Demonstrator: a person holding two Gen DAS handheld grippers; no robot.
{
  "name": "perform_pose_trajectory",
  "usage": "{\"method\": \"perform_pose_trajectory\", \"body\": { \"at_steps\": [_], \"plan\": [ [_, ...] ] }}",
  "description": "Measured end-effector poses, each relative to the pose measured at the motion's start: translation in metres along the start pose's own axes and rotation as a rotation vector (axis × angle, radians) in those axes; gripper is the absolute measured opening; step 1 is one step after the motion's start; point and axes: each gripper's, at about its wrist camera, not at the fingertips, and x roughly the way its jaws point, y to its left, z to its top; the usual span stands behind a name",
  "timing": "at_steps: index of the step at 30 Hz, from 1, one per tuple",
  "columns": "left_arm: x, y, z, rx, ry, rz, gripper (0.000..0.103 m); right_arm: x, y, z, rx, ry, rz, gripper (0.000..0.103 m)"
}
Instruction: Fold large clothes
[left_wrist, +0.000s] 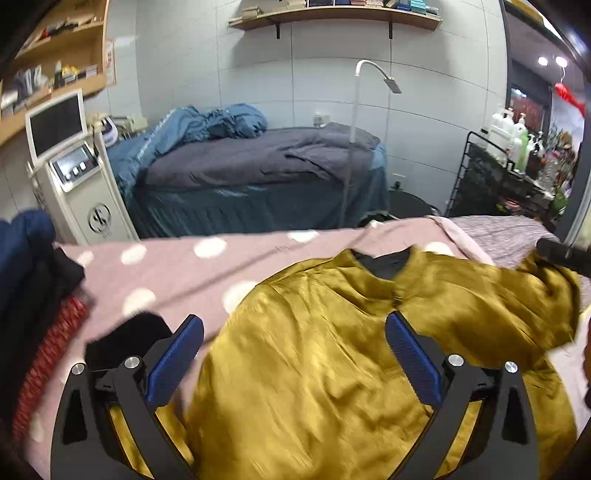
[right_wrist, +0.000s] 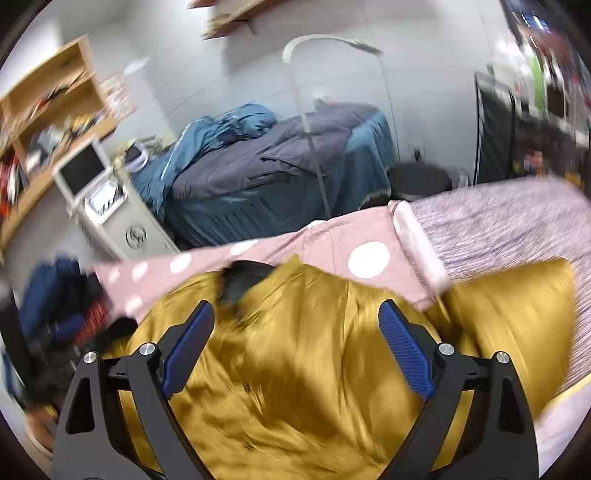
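Note:
A shiny mustard-yellow garment (left_wrist: 325, 354) with a dark collar lining (left_wrist: 384, 264) lies spread on a pink polka-dot bedspread (left_wrist: 166, 269). My left gripper (left_wrist: 294, 325) is open and empty, hovering just above the garment's body. In the right wrist view the same garment (right_wrist: 303, 354) lies under my right gripper (right_wrist: 296, 312), which is also open and empty above it. One sleeve (right_wrist: 517, 306) reaches right across the bed. The right wrist view is motion-blurred.
A pile of dark, blue and red clothes (left_wrist: 40, 295) sits at the bed's left edge. A treatment bed with blue-grey covers (left_wrist: 258, 170), a white machine (left_wrist: 74, 173), a floor lamp (left_wrist: 354, 122) and a bottle rack (left_wrist: 509, 155) stand behind.

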Motion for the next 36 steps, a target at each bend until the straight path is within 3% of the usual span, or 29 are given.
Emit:
{"method": "perform_pose_trajectory", "body": {
  "at_steps": [4,7,10,12,14,18,21,24,29,32,36],
  "plan": [
    [0.003,-0.021,-0.058,-0.033,0.149,-0.126,0.097,-0.007,0.032,-0.059,-0.268,0.052,0.021,0.090],
    [0.014,-0.040,-0.105,-0.008,0.280,-0.110,0.097,0.007,0.048,-0.118,-0.412,0.203,0.018,0.090],
    [0.019,-0.056,-0.149,-0.005,0.395,-0.111,0.097,0.029,0.045,-0.168,-0.450,0.351,-0.045,0.090],
    [0.022,-0.063,-0.167,0.049,0.418,-0.050,0.097,0.041,0.041,-0.192,-0.464,0.428,-0.090,0.091],
    [0.033,-0.073,-0.186,0.121,0.476,0.016,0.097,0.043,0.031,-0.203,-0.431,0.414,-0.086,0.094],
    [0.038,-0.065,-0.193,0.043,0.467,0.011,0.098,0.047,0.032,-0.202,-0.404,0.429,-0.106,0.096],
    [0.038,-0.062,-0.191,0.033,0.491,0.016,0.098,0.041,0.034,-0.189,-0.398,0.434,-0.116,0.096],
    [0.034,-0.061,-0.190,0.014,0.500,0.018,0.097,0.017,0.024,-0.155,-0.364,0.298,-0.145,0.096],
    [0.028,-0.062,-0.200,0.013,0.479,0.030,0.098,-0.003,-0.026,-0.065,-0.227,0.122,-0.257,0.096],
    [0.032,-0.060,-0.202,-0.018,0.500,0.022,0.098,0.003,-0.061,-0.011,-0.171,0.093,-0.354,0.096],
    [0.042,-0.061,-0.202,-0.023,0.535,0.018,0.098,0.020,-0.085,0.049,-0.199,0.083,-0.473,0.096]
  ]
}}
